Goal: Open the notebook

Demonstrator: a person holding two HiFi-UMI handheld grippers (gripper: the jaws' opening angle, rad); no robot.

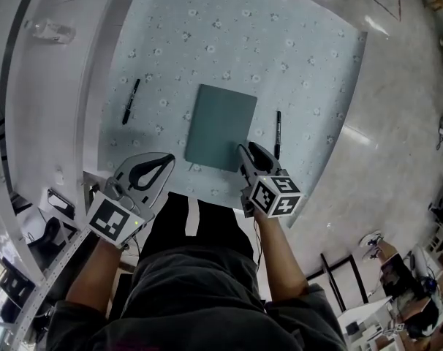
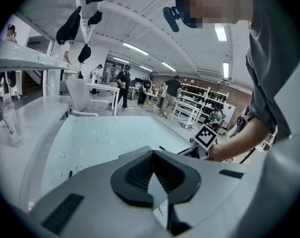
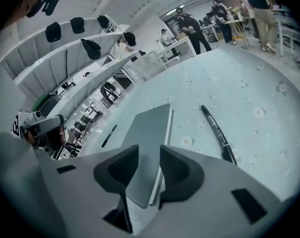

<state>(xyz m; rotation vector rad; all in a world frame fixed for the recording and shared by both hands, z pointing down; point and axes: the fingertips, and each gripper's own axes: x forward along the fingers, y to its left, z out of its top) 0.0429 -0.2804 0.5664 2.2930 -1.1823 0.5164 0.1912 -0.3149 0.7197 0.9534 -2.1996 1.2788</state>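
Because the green notebook lies closed on the flowered tablecloth, the right gripper lines its parted, empty jaws up on the near right corner, likely to catch the cover. The left gripper hangs aside, closed on nothing.

The right gripper holds its fingers apart above the closed notebook. A pen lies beside it on the bench.
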